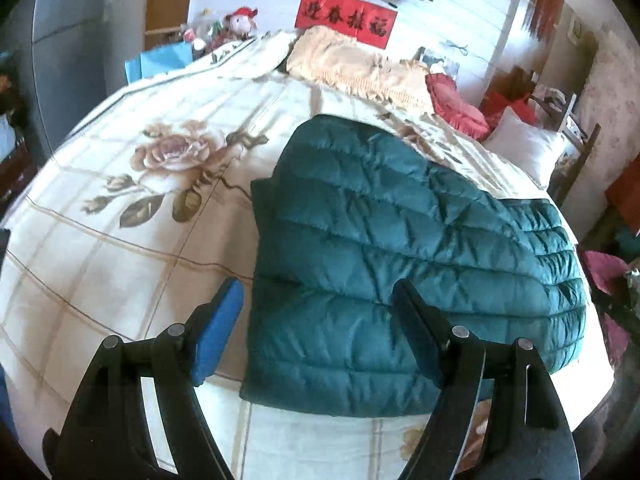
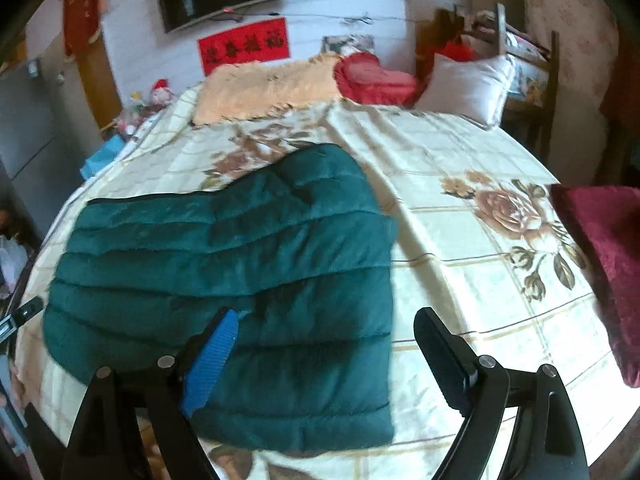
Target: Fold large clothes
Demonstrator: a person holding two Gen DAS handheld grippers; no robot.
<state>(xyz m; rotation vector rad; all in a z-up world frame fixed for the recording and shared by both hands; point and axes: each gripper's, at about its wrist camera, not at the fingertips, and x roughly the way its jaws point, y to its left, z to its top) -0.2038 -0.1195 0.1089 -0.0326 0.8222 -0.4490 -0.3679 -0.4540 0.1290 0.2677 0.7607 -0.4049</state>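
A teal quilted puffer jacket [image 1: 380,248] lies folded flat on a cream bed cover with rose prints [image 1: 120,220]. My left gripper [image 1: 316,312] is open and empty, held above the jacket's near left part. The jacket also shows in the right wrist view [image 2: 240,280]. My right gripper [image 2: 324,340] is open and empty, above the jacket's near right edge. Its left finger is over the jacket, its right finger over the bed cover [image 2: 480,280].
A beige fringed blanket [image 1: 352,64], a red cushion [image 1: 452,100] and a white pillow [image 1: 524,148] lie at the far end. A dark red cloth [image 2: 600,264] lies at the bed's right edge. A wooden chair [image 2: 532,68] stands beyond the pillow.
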